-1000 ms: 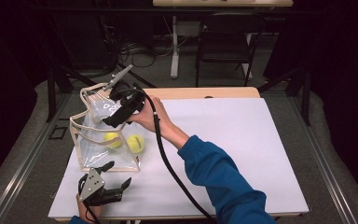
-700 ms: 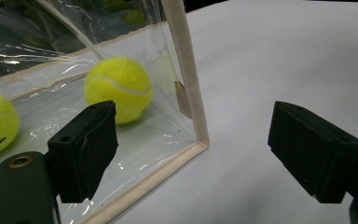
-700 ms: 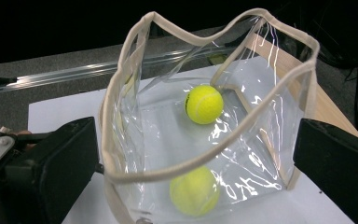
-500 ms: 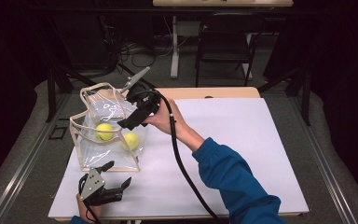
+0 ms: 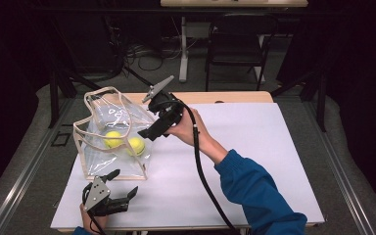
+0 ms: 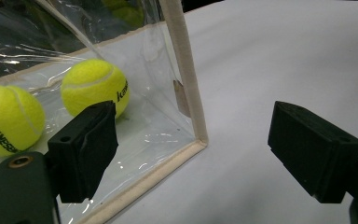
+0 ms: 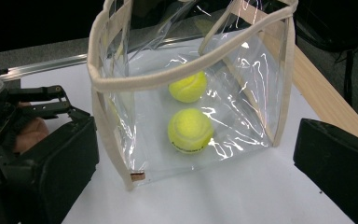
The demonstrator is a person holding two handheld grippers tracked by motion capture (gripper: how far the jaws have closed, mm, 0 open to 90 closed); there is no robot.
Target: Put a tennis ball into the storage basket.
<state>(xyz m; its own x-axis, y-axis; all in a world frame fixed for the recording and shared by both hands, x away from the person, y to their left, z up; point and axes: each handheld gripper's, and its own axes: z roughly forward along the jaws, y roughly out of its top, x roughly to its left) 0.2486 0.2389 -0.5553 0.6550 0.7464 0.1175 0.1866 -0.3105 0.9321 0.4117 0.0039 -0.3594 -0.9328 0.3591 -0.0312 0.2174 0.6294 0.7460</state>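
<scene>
Clear bag (image 5: 112, 142) on white surface (image 5: 254, 161) holds two tennis balls (image 6: 95, 86), black lettering partly legible ("NESS", "Ka"); left gripper (image 5: 120, 188) and right gripper (image 5: 152, 134) both spread, empty.

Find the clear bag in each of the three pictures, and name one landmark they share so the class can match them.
High view: the clear bag stands left of centre on the white table.
Left gripper view: its bottom corner sits upper left.
Right gripper view: it stands at centre, opening at the top.
Shared landmark: the two tennis balls inside.
</scene>
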